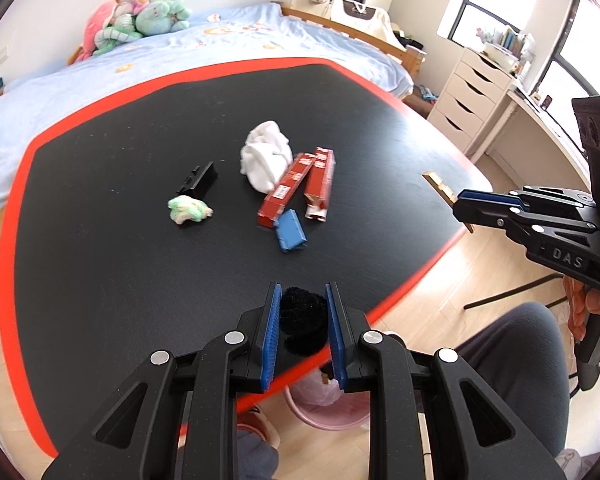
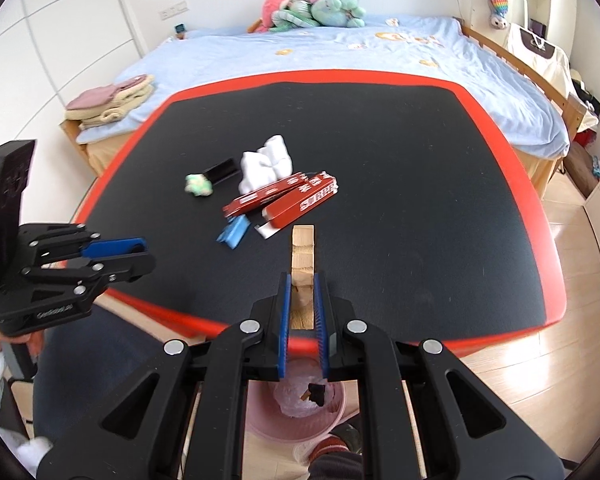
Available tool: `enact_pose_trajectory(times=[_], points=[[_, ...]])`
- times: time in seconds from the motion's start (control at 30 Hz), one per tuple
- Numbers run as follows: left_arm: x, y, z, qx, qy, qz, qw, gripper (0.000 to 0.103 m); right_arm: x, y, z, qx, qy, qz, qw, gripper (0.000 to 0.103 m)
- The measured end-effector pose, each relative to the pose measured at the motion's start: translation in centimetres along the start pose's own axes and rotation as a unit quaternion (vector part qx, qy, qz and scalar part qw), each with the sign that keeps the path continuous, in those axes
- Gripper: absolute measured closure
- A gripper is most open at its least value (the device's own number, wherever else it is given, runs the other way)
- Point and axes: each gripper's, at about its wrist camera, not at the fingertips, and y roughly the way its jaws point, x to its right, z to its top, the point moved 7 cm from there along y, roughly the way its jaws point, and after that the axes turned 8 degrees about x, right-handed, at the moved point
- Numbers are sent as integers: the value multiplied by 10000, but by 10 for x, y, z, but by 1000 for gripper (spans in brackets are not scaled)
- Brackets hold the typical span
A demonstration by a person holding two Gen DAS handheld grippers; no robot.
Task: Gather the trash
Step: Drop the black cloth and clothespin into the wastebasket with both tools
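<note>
Bin [image 2: 296, 404] sits below your tools: left tool [image 1: 303, 320] clamps black fluff [image 1: 303, 322], right tool [image 2: 302, 308] clamps wooden strip [image 2: 302, 256].

Both grippers are black plastic linkages; the left gripper [image 1: 303, 320] and right gripper [image 2: 302, 304] carry blue ribbed fingers [image 1: 271, 332] and silver round pivot screws; raised lettering, perhaps "DAS", marks the right one's side; dark trousers [image 1: 516, 364].

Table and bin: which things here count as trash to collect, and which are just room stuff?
Job:
black fuzzy ball in left claw
wooden strip in right claw
white tissue
red boxes
blue piece
green wad
black block
pink bin

Lying about:
plush toys
folded clothes
drawers
</note>
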Motion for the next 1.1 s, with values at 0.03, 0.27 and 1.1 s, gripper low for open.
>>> enact_pose_trajectory(times=[0.03,0.27,1.1], points=[[4,-2,-1,8,15,-24,10000,81,-3,-7,-3,21,-19,27,10000,92],[33,-18,-9,84,95,-212,9997,81,-17,-48,-24,138,-94,214,9996,92],[78,-25,-38,-49,347,-593,9976,79,-37,-66,-78,-205,-76,682,9974,92]])
